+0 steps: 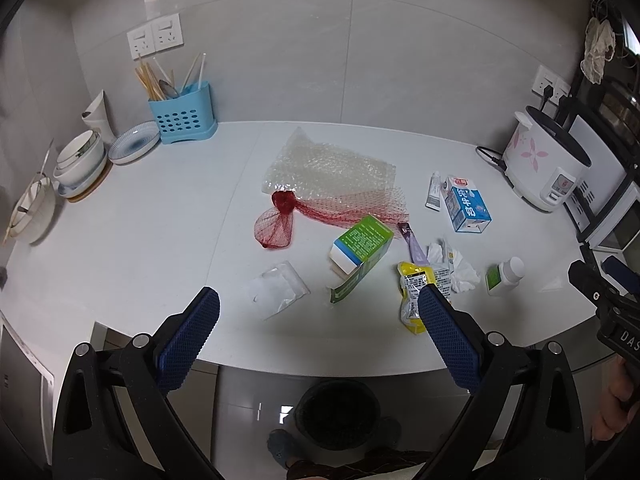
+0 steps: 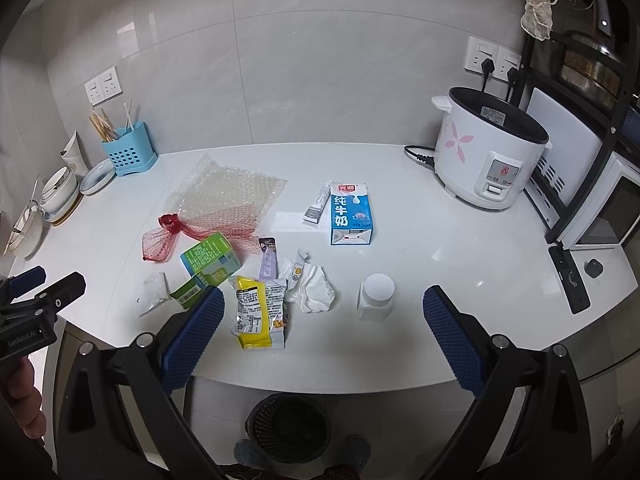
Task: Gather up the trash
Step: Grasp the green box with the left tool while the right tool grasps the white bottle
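Hovering both wide-open grippers, left (image 1: 318,304) and right (image 2: 323,304), I must next grab the yellow crinkled snack wrapper (image 2: 256,316) near the white counter's (image 2: 440,264) front edge.

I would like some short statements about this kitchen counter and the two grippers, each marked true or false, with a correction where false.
1. Both grippers are open and hold nothing. True: the left gripper and the right gripper hang open above the counter edge.
2. The milk carton stands upright. False: it lies flat on the counter.
3. The red net lies partly on the bubble wrap. True.
4. The bin stands on the counter. False: it is on the floor, below the counter edge.
5. The white bottle lies on the yellow packet. False: they are apart, with a crumpled tissue between them.
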`<control>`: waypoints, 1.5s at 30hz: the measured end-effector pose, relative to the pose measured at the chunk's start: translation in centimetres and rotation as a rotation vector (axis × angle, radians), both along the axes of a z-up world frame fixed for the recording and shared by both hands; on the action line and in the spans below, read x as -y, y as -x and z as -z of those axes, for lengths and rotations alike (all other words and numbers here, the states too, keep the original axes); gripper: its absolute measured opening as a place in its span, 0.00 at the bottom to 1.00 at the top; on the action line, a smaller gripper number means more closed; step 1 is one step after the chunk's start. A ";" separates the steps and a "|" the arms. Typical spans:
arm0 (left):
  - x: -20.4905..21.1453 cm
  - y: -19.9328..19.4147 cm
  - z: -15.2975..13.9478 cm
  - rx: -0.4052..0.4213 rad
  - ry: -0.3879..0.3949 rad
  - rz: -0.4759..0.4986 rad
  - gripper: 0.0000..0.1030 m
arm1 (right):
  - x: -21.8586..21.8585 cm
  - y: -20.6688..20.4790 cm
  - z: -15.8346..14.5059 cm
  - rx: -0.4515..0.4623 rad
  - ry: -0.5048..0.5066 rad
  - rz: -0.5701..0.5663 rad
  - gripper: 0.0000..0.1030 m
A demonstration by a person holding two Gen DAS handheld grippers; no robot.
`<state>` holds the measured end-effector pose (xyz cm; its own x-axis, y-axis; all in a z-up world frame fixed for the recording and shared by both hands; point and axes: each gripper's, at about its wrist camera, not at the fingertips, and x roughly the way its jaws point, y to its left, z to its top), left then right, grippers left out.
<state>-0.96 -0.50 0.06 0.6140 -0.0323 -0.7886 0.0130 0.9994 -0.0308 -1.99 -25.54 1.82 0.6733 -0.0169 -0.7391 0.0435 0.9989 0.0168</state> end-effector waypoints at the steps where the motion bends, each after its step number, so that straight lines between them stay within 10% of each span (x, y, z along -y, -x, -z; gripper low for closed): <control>1: 0.0 0.0 0.0 -0.001 0.000 0.001 0.94 | 0.0 0.0 0.0 0.000 -0.001 0.001 0.93; 22: 1.1 -6.7 5.0 -0.029 0.018 0.050 0.94 | 2.9 -4.4 5.0 -0.108 0.016 0.061 0.93; 45: 6.1 -16.1 15.3 -0.189 -0.151 0.242 0.91 | 6.2 -10.2 13.7 -0.333 -0.011 0.105 0.72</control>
